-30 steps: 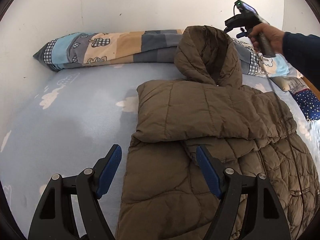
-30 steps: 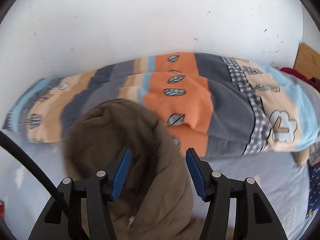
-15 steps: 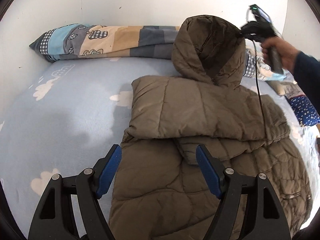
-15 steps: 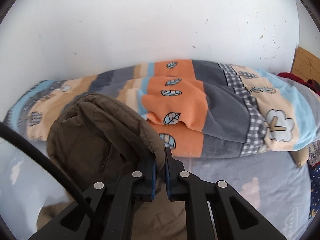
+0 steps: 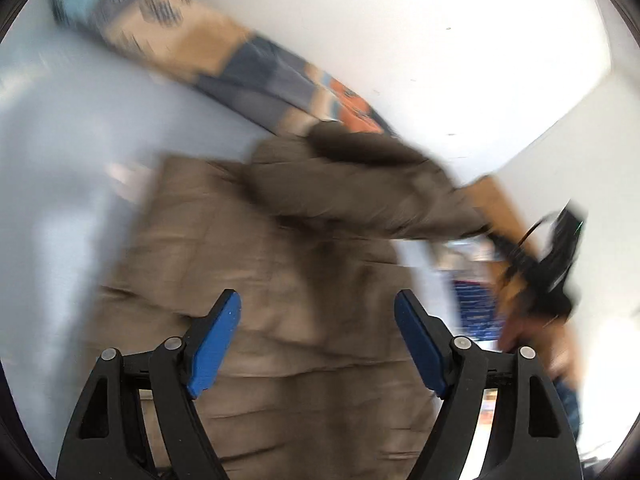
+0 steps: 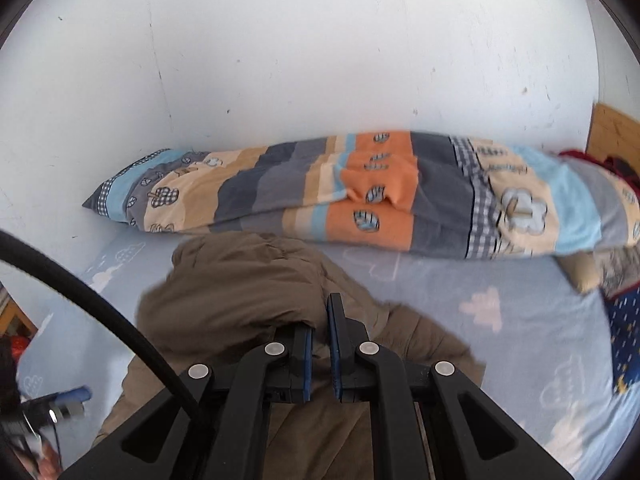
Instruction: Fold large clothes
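Jacket [image 6: 240,292] on blue bed sheet [image 6: 500,340]; right tongs [image 6: 319,332] clamp hood, left tongs [image 5: 318,340] apart.

Brown quilted puffer jacket [image 6: 248,300] on blue bedsheet, partly folded; hood [image 5: 360,184] lifted, pulled over body.

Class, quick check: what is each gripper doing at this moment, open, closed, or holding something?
Left gripper: open, holding nothing, above the brown jacket.
Right gripper: closed on the jacket's hood.
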